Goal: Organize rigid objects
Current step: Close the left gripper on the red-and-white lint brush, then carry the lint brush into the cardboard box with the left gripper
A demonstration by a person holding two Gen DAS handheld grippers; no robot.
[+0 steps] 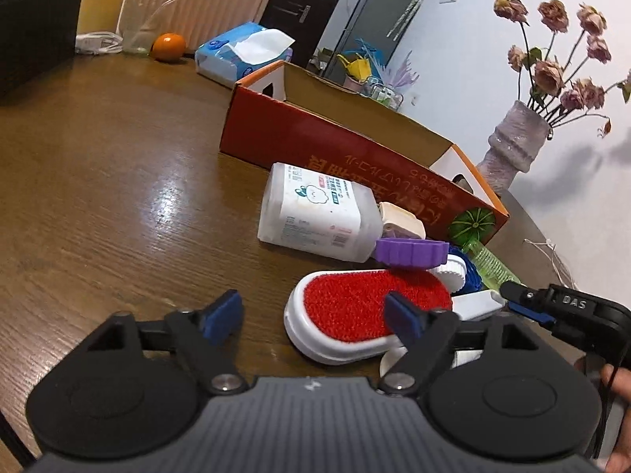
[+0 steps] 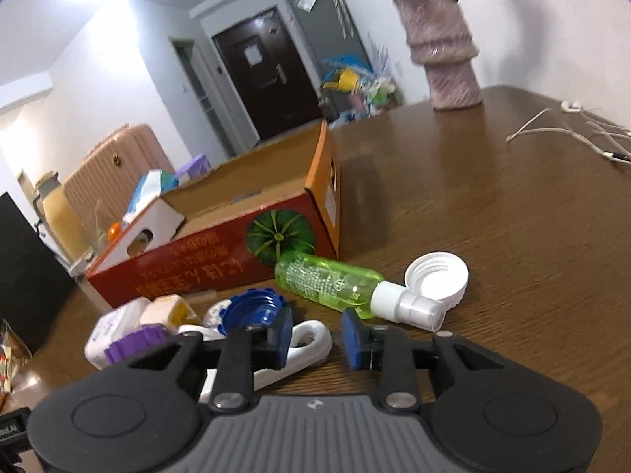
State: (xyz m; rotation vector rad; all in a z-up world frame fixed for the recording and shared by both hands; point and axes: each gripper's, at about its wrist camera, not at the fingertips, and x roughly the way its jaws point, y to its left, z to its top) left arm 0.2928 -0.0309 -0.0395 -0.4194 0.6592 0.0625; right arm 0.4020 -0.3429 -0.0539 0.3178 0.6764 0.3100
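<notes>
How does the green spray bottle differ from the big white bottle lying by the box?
The green spray bottle is slim and see-through green; the white bottle is broad, opaque and carries a printed label. The green bottle ends in a narrow white spray head, the white bottle in a wide cream cap. Both lie on their sides on the table, close to the red cardboard box.

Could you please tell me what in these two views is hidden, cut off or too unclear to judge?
- Cardboard box interior: left wrist view shows only the outer wall; right wrist view shows only part of the floor.
- Blue cap: partly behind the right gripper finger.
- White bottle: blurred in the right wrist view, label unreadable.
- Lint brush handle: covered by the left gripper.
</notes>
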